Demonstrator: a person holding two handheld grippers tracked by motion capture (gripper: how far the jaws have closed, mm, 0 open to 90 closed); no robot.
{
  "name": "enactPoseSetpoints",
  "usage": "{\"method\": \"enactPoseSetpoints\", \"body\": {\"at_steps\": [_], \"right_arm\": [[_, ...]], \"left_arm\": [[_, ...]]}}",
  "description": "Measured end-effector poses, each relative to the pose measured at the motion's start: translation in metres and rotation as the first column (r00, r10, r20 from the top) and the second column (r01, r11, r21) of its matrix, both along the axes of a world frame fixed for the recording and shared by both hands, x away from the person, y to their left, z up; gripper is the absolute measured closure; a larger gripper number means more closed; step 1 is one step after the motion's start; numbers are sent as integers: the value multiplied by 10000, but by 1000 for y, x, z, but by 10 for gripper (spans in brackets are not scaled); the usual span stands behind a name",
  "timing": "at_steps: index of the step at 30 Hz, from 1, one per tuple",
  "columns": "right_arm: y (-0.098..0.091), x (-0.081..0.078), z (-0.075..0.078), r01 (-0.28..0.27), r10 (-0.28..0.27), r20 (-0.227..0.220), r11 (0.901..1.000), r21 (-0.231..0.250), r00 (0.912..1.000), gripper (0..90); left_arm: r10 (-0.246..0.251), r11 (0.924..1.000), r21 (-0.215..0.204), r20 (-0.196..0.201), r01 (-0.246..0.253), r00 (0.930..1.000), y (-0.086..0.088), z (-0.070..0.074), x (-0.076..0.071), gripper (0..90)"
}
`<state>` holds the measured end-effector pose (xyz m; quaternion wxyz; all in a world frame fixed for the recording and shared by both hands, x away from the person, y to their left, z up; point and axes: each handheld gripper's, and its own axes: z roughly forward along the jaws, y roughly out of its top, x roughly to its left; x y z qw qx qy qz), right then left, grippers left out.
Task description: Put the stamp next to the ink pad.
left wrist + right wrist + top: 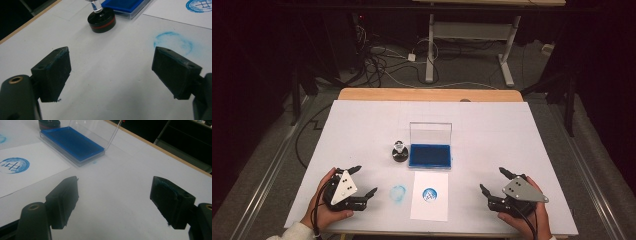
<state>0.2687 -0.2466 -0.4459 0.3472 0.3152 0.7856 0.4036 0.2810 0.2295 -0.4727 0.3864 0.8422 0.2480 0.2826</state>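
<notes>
Seemingly between steps, a stamping job is pictured on a white-covered table (362,125), where a round black stamp with a red band and a clear knob handle (399,151) stands upright just left of an open blue ink pad in a clear hinged case (430,155). A white sheet of paper bearing 1 round blue stamped mark (429,196) is laid in front of the pad, and a smeared blue ring of ink (398,193) is seen on the table cover just left of the sheet. The left gripper (362,186) is held low near the table's front edge with its jaws spread and nothing between them; in the left gripper view the stamp (101,22) is found ahead of the jaws and apart from them, nearer the left one's line. The right gripper (494,182) is likewise held released and empty, well apart from the stamp, with the ink pad (72,143) ahead of it to the left. A risk is judged to lie in a grasp taken on the smooth knob, from which the stamp could slip or tip, and another smear could be left on the cover; ink already on the pads (178,70) could also be transferred to the sheet.
</notes>
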Motion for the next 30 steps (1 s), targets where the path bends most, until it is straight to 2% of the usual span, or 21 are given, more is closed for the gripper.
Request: {"method": "enactPoseSetpoints", "body": {"at_steps": [13,16,19,30], "right_arm": [[3,-8,1,-6,7,39,9998,-187,10000,230],[2,-9,0,2,-2,19,9998,-214,10000,230],[1,-9,0,49,-49,17,9998,-172,10000,230],[0,-11,0,69,-68,6,9998,-194,10000,230]], "left_arm": [[-358,9993,77,109,358,9993,-6,2,1,153],[-361,9993,-17,85,361,9993,-8,2,4,153],[-422,9991,93,92,422,9991,-9,2,4,153],[-477,9988,89,124,476,9988,-10,3,4,153]]}}
